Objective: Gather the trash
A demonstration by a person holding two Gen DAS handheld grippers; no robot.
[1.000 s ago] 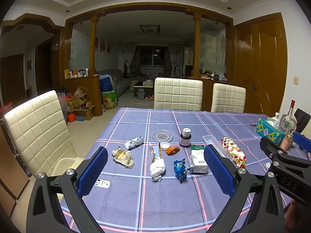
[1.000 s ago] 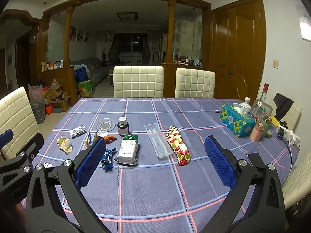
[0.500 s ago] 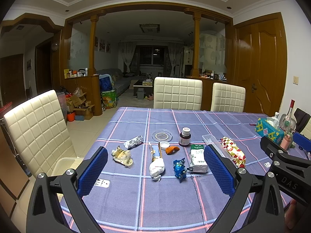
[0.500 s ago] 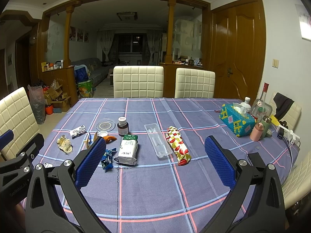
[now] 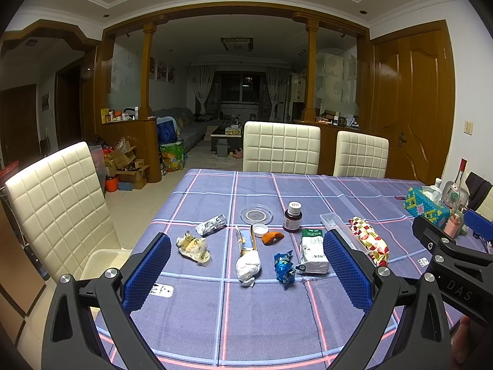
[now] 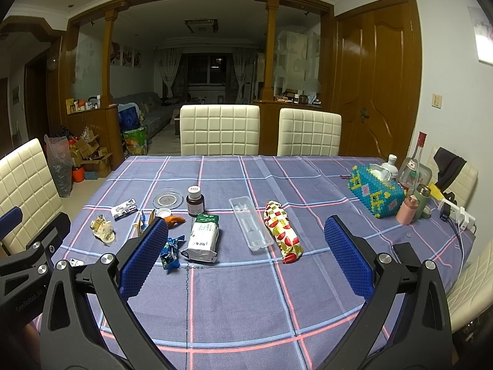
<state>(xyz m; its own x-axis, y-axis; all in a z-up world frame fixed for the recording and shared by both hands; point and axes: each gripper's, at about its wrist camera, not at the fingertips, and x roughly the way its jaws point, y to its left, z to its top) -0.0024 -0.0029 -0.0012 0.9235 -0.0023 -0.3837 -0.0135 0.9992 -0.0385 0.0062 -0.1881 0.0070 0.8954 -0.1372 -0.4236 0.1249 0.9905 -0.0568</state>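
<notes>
Trash lies across the checked blue tablecloth (image 5: pixel 265 314): a crumpled yellow wrapper (image 5: pixel 193 246), a silver foil wrapper (image 5: pixel 211 224), a white wad (image 5: pixel 248 265), a blue foil wrapper (image 5: pixel 284 267), an orange peel (image 5: pixel 271 236), a white-and-green packet (image 5: pixel 313 250) and a red-patterned wrapper (image 5: pixel 369 242). My left gripper (image 5: pixel 246 274) is open and empty, held above the table's near edge. My right gripper (image 6: pixel 243 257) is open and empty too. The white packet (image 6: pixel 203 238), red-patterned wrapper (image 6: pixel 283 231) and clear plastic tray (image 6: pixel 251 222) lie ahead of it.
A brown medicine bottle (image 5: pixel 292 216), a glass coaster (image 5: pixel 256 214) and a white cap (image 5: pixel 260 230) stand mid-table. A beaded tissue box (image 6: pixel 374 190), bottles (image 6: pixel 413 166) and a power strip (image 6: pixel 456 213) crowd the right edge. Cream chairs (image 5: pixel 281 148) surround the table.
</notes>
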